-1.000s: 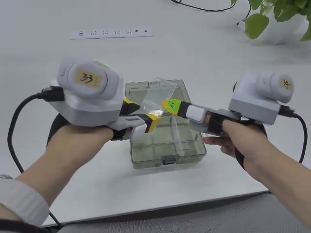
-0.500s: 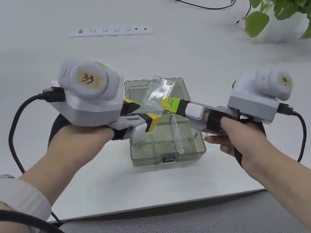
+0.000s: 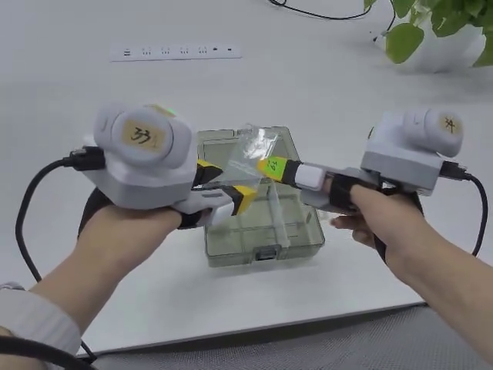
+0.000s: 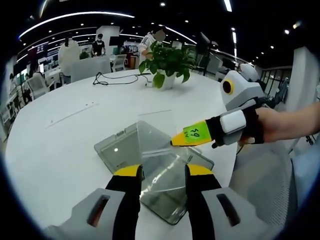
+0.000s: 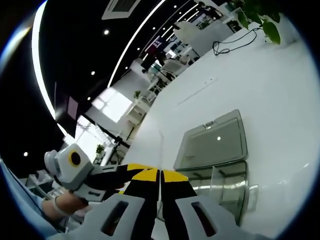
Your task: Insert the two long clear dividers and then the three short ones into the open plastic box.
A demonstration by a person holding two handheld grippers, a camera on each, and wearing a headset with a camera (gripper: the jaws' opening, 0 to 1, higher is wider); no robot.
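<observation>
The open smoky plastic box (image 3: 231,253) lies on the white table, lid (image 3: 216,141) laid back; it also shows as box (image 4: 165,205) and box (image 5: 227,187). One long clear divider (image 3: 277,218) stands inside it. Above the box my left gripper (image 3: 227,183) holds clear dividers (image 3: 256,146) across its jaws; its own view shows the left gripper (image 4: 162,172) with the clear dividers (image 4: 159,167) between the fingers. My right gripper (image 3: 268,166) is shut on the edge of one clear sheet; in its view the right gripper (image 5: 160,176) pinches a thin edge-on divider (image 5: 160,137).
A white power strip (image 3: 177,52) lies at the back of the table. A potted plant (image 3: 431,27) stands at the back right beside a black cable (image 3: 320,13). The table's front edge (image 3: 254,327) runs close under my arms.
The left gripper has sunk a little toward the box. The right gripper stays pinched on the clear sheet, which has hardly shifted.
</observation>
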